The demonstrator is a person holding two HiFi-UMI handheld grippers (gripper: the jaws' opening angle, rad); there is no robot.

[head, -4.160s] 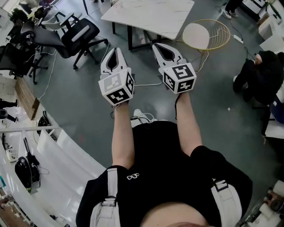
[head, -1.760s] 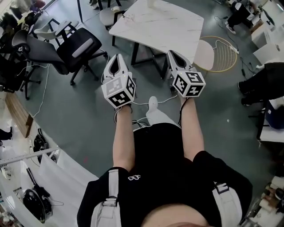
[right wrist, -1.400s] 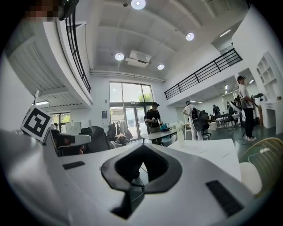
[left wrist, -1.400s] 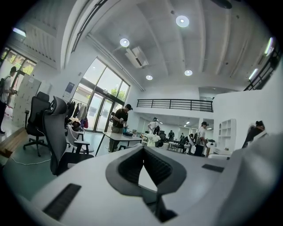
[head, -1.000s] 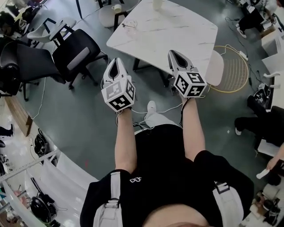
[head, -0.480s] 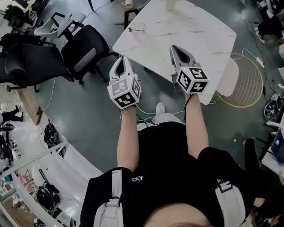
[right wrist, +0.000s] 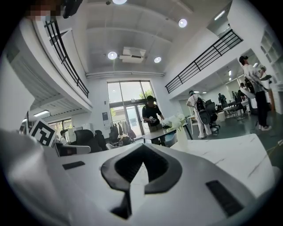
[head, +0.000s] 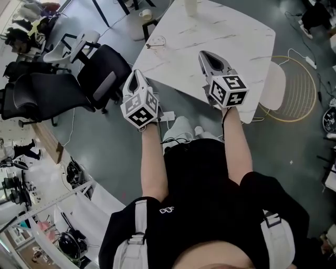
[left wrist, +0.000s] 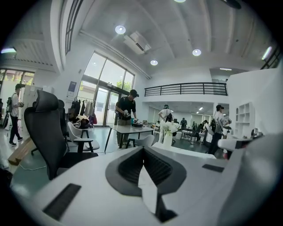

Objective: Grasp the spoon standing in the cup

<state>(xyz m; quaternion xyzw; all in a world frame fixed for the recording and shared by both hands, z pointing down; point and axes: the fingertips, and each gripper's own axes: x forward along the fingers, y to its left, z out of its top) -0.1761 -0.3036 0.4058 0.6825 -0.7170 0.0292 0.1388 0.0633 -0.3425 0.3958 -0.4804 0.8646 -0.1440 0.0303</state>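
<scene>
A white marble table (head: pixel 231 37) fills the top middle of the head view. Near its left edge lies a small round clear thing (head: pixel 156 42) with a dark stick across it; it is too small to tell whether this is the cup and spoon. A white vase (head: pixel 190 6) stands at the far edge and shows with white flowers in the left gripper view (left wrist: pixel 167 131). My left gripper (head: pixel 134 74) is shut and empty at the table's near left corner, its jaw tips (left wrist: pixel 142 150) meeting. My right gripper (head: pixel 202 54) is shut and empty above the tabletop.
Black office chairs (head: pixel 104 73) stand left of the table. A gold wire chair with a white seat (head: pixel 274 86) sits at its right, with cables on the grey floor. People stand at a far table (left wrist: pixel 128 128) in both gripper views.
The table has come steadily nearer in the head view; the gripper tips now reach its near edge. Both grippers stay shut, side by side.
</scene>
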